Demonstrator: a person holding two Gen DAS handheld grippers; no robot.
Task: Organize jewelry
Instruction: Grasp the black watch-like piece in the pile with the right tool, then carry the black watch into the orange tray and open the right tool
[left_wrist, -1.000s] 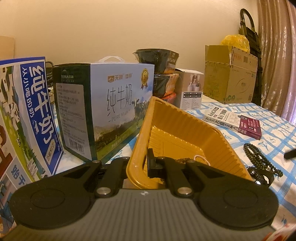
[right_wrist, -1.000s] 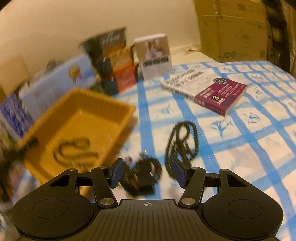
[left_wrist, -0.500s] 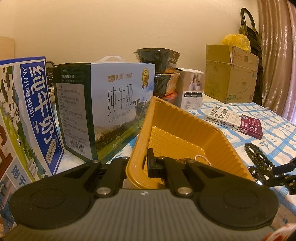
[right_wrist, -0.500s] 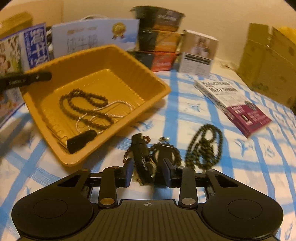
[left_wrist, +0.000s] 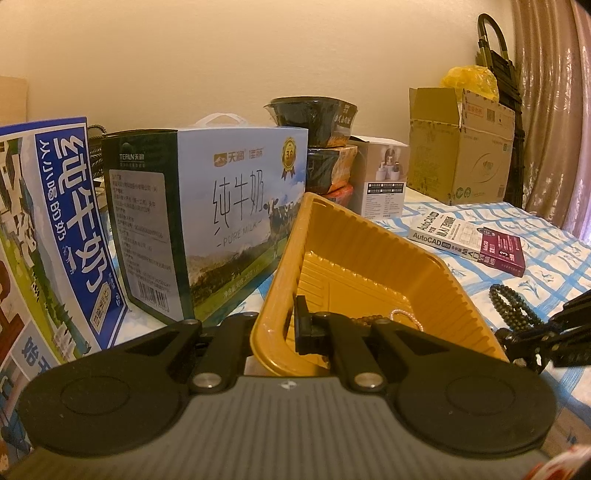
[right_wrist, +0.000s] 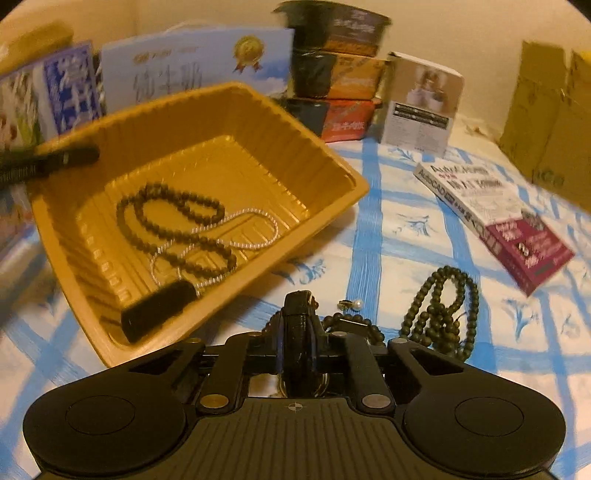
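Observation:
My left gripper is shut on the near rim of the yellow tray, which is tipped up. In the tray lie a dark bead necklace and a silver chain. A black left finger shows inside the tray. Low over the blue-checked cloth, my right gripper has its jaws closing on a black watch, with its pads against the strap. A dark bead strand, a small pearl piece and a bead bracelet lie beside the watch.
Two milk cartons stand left of the tray. Behind it are stacked noodle bowls and a white box. An AutoCAD book lies on the cloth at the right, with a cardboard box beyond it.
My right gripper has come down to the watch and rolled level, and its jaws have narrowed from wide apart to tight around the strap. The left gripper and the tray have not moved.

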